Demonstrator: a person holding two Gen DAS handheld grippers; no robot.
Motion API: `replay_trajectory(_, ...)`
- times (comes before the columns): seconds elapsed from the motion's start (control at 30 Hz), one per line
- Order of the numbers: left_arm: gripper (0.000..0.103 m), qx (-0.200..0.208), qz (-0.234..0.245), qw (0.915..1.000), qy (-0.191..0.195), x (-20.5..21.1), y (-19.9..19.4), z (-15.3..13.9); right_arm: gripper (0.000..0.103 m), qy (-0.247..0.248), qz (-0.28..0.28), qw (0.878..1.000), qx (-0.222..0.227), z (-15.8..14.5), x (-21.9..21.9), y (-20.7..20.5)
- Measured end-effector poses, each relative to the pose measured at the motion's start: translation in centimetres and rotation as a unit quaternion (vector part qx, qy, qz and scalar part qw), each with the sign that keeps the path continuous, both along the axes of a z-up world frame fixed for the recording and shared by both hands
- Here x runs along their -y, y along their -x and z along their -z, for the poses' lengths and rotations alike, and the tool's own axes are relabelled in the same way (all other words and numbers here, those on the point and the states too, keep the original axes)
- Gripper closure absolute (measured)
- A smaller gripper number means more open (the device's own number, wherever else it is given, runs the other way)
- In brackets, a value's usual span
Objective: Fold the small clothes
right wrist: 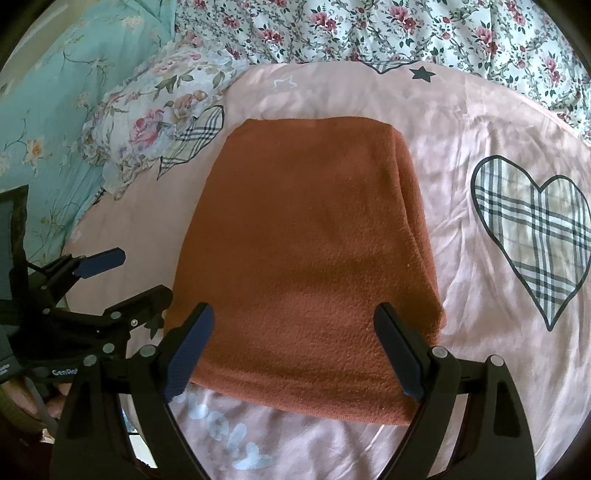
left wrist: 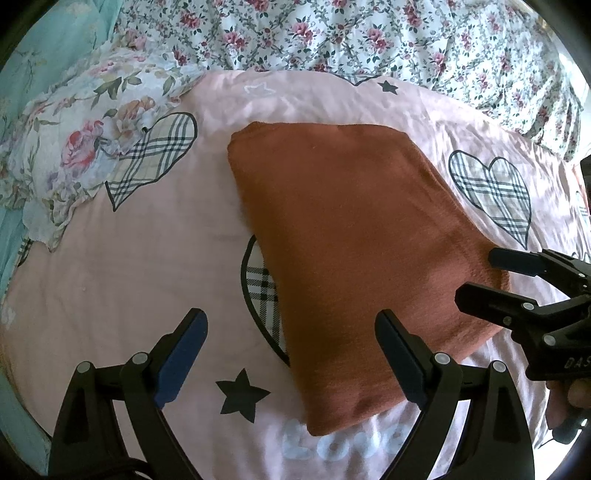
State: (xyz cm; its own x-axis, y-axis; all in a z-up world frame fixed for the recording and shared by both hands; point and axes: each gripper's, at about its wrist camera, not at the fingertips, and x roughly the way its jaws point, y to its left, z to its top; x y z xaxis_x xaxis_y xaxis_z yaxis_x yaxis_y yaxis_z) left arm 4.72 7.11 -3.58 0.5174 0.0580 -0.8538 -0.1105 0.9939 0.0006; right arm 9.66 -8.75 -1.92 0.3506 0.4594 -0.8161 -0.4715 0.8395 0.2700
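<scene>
The rust-brown folded cloth (right wrist: 306,254) lay on the pink bed sheet (right wrist: 480,122), long axis running up-frame from lower centre. The right tongs (right wrist: 295,347), wide open and empty, straddled its near edge; the left tongs (left wrist: 291,354), equally open and empty, hung toward its left side.

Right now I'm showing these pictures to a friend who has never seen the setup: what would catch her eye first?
Probably the rust-orange folded cloth, lying flat in the middle of the pink bedsheet with its plaid hearts and black stars. Next, the two black grippers: the right gripper hovers over the cloth's near edge with jaws open and empty, and the left gripper is open at the cloth's left side. Flowered bedding fills the background.
</scene>
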Motion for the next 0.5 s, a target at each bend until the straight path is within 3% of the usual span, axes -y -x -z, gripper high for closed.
replay_trajectory(0.5, 0.01, 0.001, 0.007, 1.0, 0.0, 0.54, -0.13, -0.06, 0.015, -0.009, 0.011, 1.0, 0.003, -0.33, 0.71, -0.03)
